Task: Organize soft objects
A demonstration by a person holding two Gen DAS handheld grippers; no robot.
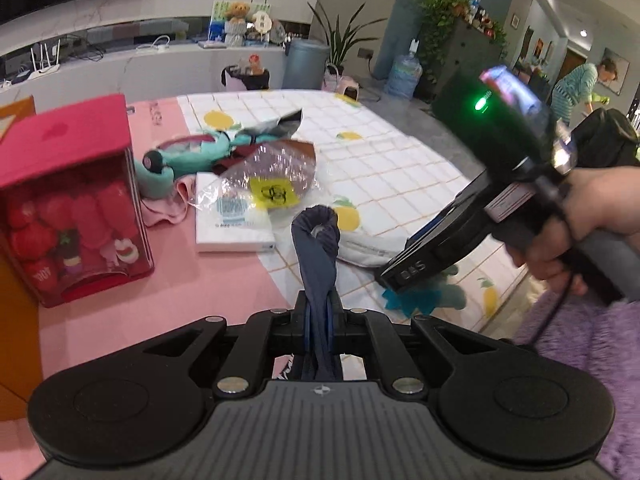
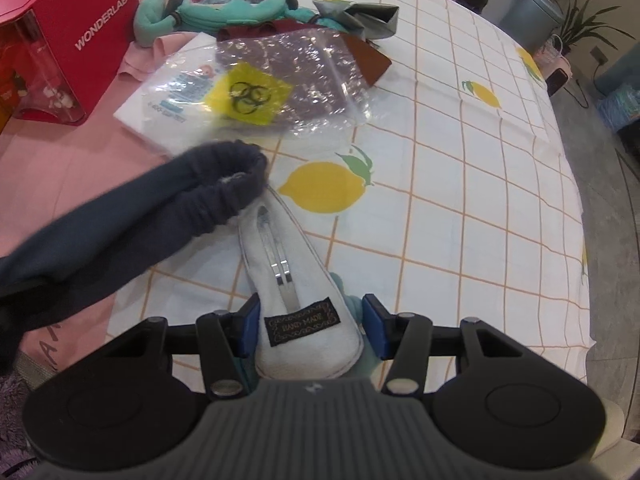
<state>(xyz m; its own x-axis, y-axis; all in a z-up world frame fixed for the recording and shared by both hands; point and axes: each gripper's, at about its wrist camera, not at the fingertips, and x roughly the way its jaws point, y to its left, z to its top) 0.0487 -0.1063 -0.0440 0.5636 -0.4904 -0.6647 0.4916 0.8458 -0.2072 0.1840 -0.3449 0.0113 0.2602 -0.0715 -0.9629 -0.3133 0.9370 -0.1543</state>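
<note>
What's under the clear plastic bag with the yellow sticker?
The clear plastic bag lies partly on a white packet, and dark maroon fabric shows through it. Whatever is beneath that fabric is covered.

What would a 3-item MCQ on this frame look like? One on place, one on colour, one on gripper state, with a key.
1. Where does the yellow biohazard label sit?
A. on the red box
B. on the clear plastic bag
C. on the teal plush

2. What colour is the cloth band in the left gripper?
A. dark blue
B. yellow
C. pink

3. How does the right gripper stand?
A. shut on the band
B. out of view
C. open, fingers either side of the white pouch

Key: 1 B, the label lies on the crinkled clear plastic bag. 2 A, the band is navy in both views. 3 C, its blue pads flank the pouch with gaps showing.
</note>
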